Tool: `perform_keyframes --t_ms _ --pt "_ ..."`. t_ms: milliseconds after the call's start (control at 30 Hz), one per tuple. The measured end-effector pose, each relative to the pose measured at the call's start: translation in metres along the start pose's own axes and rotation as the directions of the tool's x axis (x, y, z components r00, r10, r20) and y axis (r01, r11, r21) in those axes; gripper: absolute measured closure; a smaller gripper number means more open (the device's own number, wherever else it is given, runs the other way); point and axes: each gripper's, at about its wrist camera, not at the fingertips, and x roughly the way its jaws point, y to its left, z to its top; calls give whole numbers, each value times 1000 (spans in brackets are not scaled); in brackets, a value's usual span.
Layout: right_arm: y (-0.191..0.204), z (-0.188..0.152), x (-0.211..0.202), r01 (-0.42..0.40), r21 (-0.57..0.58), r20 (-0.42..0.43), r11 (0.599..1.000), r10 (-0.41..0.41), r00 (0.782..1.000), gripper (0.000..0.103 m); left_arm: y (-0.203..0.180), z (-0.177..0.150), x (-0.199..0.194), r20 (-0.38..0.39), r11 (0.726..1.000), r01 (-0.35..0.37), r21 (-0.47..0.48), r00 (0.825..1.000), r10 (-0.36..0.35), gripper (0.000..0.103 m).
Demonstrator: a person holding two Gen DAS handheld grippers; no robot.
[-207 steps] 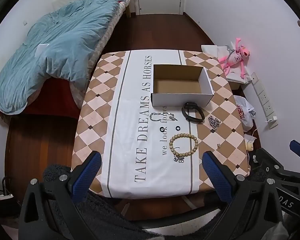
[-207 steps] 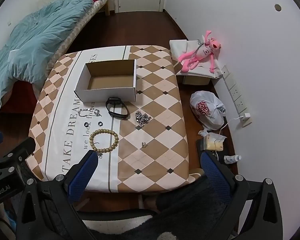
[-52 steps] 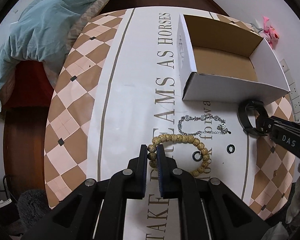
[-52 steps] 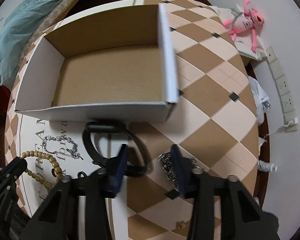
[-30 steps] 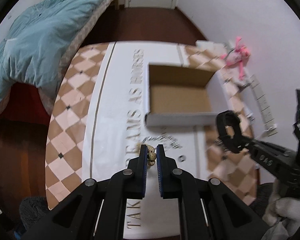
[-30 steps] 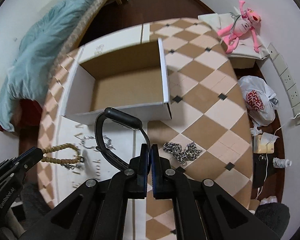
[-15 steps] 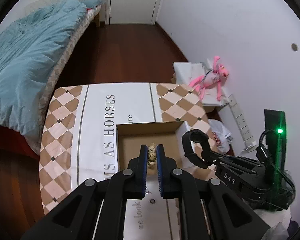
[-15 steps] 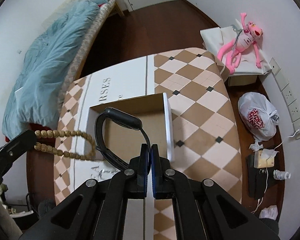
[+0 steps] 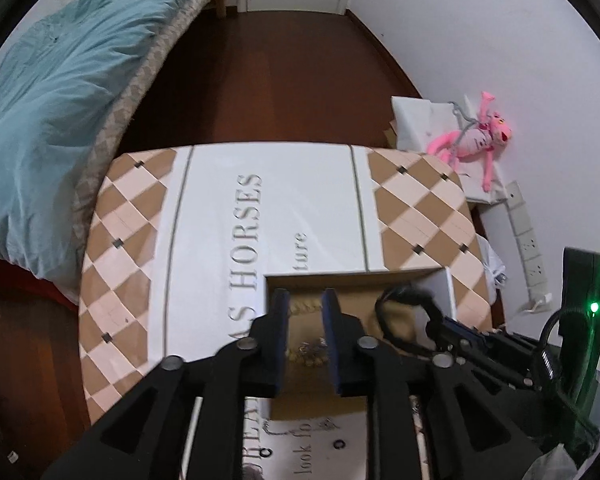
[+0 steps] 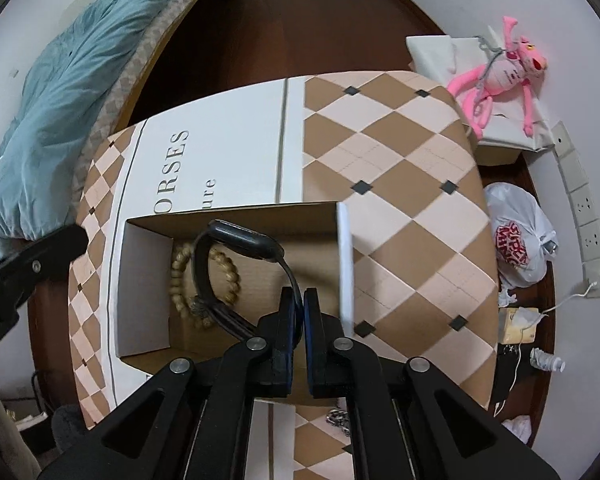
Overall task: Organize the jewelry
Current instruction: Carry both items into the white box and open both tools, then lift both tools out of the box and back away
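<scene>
An open cardboard box (image 10: 140, 280) stands on the checked tablecloth. My left gripper (image 9: 304, 300) hovers over the box (image 9: 356, 274), and its jaws are opening. The wooden bead bracelet (image 9: 305, 309) shows blurred in the gap, free of the pads. In the right wrist view the bead bracelet (image 10: 178, 276) lies on the box floor. My right gripper (image 10: 300, 296) is over the box too. Its jaws are just starting to open, with the strap of a black wristband (image 10: 244, 240) still pinched between the pads. The black wristband (image 9: 396, 300) hangs into the box above the beads.
A silver chain (image 10: 340, 416) lies on the cloth near the box. Two small rings (image 9: 340, 445) and a thin silver bracelet (image 9: 324, 424) lie in front of it. A pink plush toy (image 10: 500, 68) and a white plastic bag (image 10: 520, 240) are to the right. A bed with a blue duvet (image 9: 60, 100) is on the left.
Both grippers have moved forward to above the box. The left jaws have parted and the bead bracelet has dropped into the box. The wristband now hangs inside it.
</scene>
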Motion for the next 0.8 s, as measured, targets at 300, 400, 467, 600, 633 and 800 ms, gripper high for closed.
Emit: perform_keyframes --t_ms 300,400,467,600,633,800 --pt "14 -10 -33 48 -29 84 998 -46 995 32 22 -12 -5 42 991 -130 -24 990 131 7" --pt "13 -18 -33 115 -44 67 992 -112 991 6 29 -29 -3 56 989 -145 -33 988 147 3" --pt "11 -29 -27 155 -60 55 986 -152 987 5 30 -40 0 53 988 -153 -33 987 155 2" --pt "5 -44 -17 181 -71 40 981 -178 983 5 24 -59 9 32 984 -175 -26 984 176 1" --pt "4 -48 -17 184 -71 42 980 -181 983 5 22 -63 11 28 984 -176 -24 984 177 1" --pt "-1 -59 -27 203 -61 77 977 -199 977 5 14 -77 4 41 984 -176 -26 983 177 1"
